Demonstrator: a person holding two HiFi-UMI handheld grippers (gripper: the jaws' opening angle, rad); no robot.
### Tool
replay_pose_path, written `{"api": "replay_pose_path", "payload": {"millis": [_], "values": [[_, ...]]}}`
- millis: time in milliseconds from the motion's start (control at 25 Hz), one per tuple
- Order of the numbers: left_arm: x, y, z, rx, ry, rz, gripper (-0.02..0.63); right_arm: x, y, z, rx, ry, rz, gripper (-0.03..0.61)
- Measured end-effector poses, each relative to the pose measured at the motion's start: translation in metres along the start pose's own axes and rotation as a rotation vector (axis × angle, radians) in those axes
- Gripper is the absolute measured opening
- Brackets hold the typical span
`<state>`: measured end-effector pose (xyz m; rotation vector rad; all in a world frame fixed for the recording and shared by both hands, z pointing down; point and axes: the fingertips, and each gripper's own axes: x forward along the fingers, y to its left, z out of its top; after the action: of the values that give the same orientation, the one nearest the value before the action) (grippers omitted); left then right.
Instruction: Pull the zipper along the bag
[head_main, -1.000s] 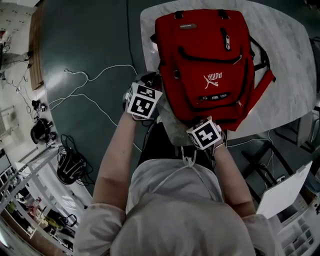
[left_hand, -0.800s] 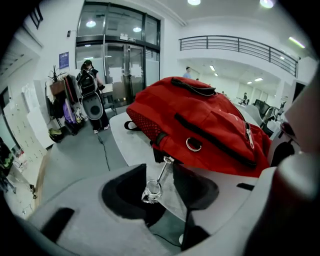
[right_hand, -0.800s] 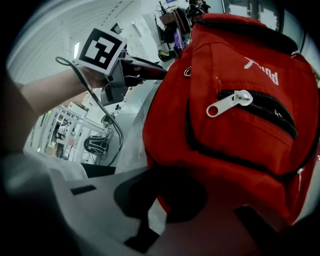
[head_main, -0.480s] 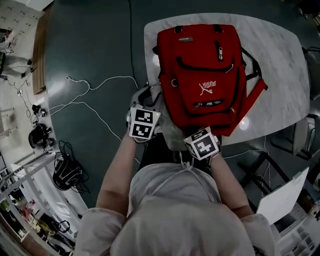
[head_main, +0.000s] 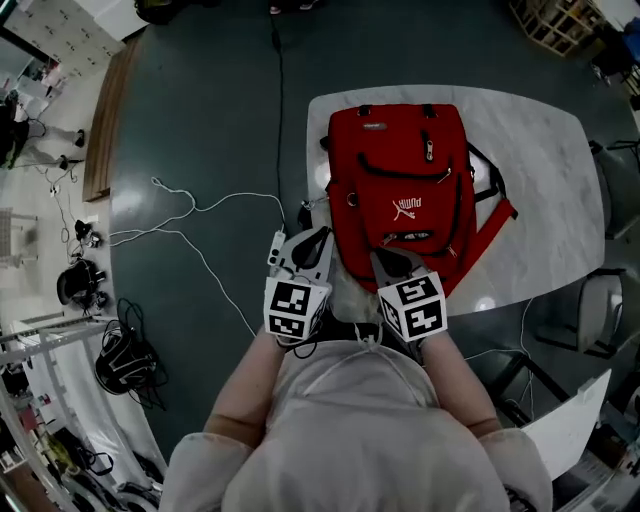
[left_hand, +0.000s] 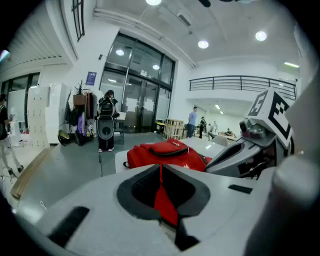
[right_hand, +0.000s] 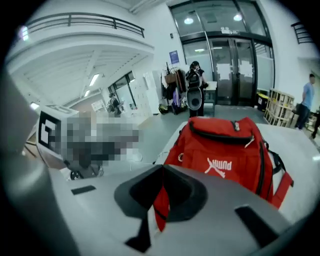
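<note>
Tabletop bag part-hidden behind left gripper, just closed, right gripper; jaws together, empty.

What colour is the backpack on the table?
Red backpack with a white logo; clearest in the right gripper view.

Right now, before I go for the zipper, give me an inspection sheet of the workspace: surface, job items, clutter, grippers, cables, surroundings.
Surface: pale table; only the red backpack on it.
Job's things: red backpack lies flat, front up; zipper pull on its upper pocket.
Clutter: nothing seen.
Grippers: left gripper has just been closing, jaws now together, nothing between them; right gripper jaws together, empty; both by the backpack's near end.
Cables: white cable and black cable on the floor left of the table.
Surroundings: chair, people far off, glass doors.
</note>
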<state>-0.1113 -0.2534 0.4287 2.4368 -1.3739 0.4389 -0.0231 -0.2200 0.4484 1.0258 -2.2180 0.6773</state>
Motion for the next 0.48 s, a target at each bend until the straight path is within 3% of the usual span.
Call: {"api": "replay_pose_path", "payload": {"millis": [240,480], "values": [[-0.031,-0.015,0.057,0.018,-0.139,0.059,0.020,-0.042,0.006,0.064,-0.006,-0.269,-0.045,0.027],[-0.048,-0.028,0.106,0.046,-0.226,0.092,0.020,-0.076,0.006,0.107,-0.099,-0.424,-0.069,0.026]]}}
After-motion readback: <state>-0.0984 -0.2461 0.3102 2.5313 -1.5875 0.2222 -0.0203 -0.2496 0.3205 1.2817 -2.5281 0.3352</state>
